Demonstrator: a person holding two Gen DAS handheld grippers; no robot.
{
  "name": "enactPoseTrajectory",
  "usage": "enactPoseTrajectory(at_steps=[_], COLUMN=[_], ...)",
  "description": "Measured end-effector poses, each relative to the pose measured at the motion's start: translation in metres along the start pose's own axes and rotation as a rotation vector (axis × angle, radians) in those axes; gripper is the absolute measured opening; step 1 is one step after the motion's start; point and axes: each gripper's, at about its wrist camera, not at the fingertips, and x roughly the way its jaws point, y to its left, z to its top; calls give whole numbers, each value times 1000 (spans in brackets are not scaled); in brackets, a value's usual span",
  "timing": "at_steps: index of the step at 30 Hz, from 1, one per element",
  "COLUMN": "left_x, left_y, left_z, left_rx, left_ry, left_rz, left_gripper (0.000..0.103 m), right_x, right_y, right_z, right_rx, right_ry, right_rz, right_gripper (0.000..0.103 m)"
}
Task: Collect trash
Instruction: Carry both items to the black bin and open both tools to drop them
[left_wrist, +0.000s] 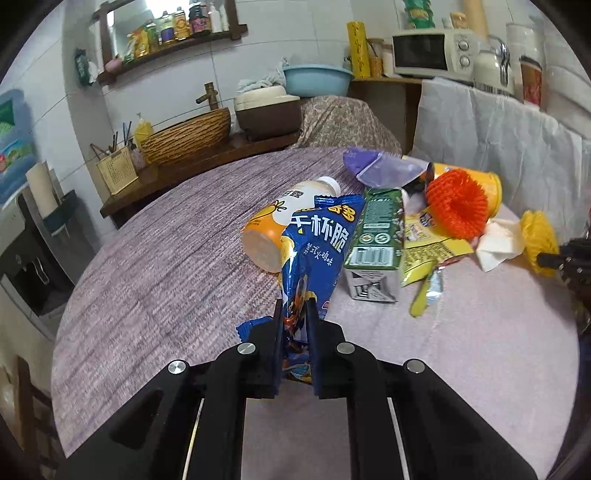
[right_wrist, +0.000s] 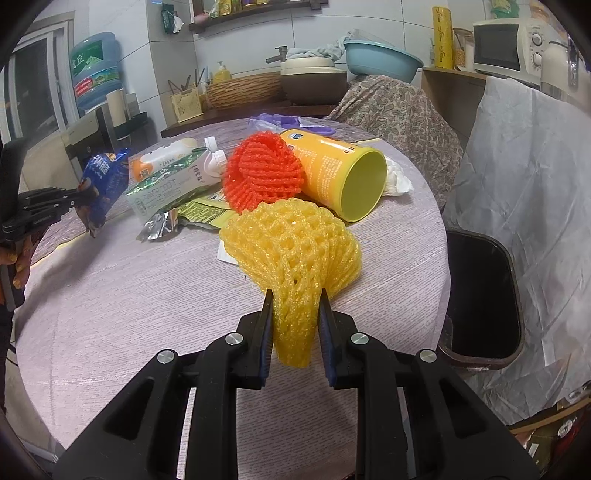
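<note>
left wrist: left claw (left_wrist: 295, 314) clenched on the lower end of the blue snack bag (left_wrist: 314, 243), held up over the tabletop (left_wrist: 155, 266) – light, crinkly, slippery film, so grip a gathered fold.
right wrist: right claw (right_wrist: 294, 310) pinches the yellow foam net (right_wrist: 291, 240) – soft, featherlight; bin (right_wrist: 480, 295) just beside.

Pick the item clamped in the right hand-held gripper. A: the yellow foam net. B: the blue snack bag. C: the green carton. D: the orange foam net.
A: the right hand-held gripper pinches the yellow foam net between its pads, while the blue snack bag sits in the left hand-held gripper.
</note>
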Motion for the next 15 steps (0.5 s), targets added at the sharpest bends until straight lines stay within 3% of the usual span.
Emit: enactPoseTrajectory(at_steps=[6, 15], left_x=[-33, -66], left_y=[-20, -79], left_z=[5, 36], left_rx=[-50, -27], left_ry=[-76, -192], left_rz=[3, -120], left_gripper=[12, 12], right_x=[-11, -39], right_y=[3, 18], right_z=[-3, 1], right_rx=[0, -35], right_ry=[-24, -87], right_rz=[25, 87], right_gripper=[22, 22])
